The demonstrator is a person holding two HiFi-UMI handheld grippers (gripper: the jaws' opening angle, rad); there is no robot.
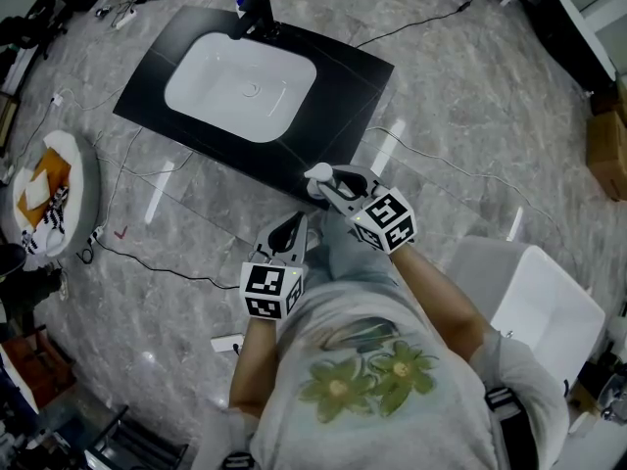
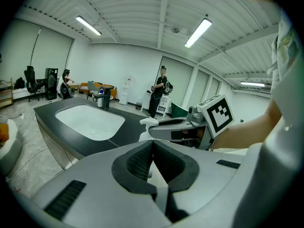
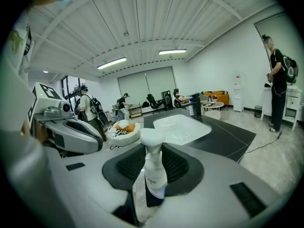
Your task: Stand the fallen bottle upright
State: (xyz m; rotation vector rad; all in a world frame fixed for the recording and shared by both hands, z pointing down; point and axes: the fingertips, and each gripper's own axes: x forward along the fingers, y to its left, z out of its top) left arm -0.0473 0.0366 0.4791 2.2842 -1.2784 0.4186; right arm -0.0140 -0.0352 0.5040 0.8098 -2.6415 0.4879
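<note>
My right gripper is shut on a white pump bottle, held in the air near the front edge of the black counter. In the right gripper view the bottle stands upright between the pads, its pump head pointing left and its lower part dark. The right gripper grips it at the neck and shoulder. My left gripper hangs just left of it, shut on nothing. In the left gripper view its jaws meet at the tips, and the bottle's pump shows beyond them.
A white basin with a black faucet is set in the counter, which stands on the marble floor. A round white basket lies at the left, with cables around it. A white chair is at the right. People stand far off.
</note>
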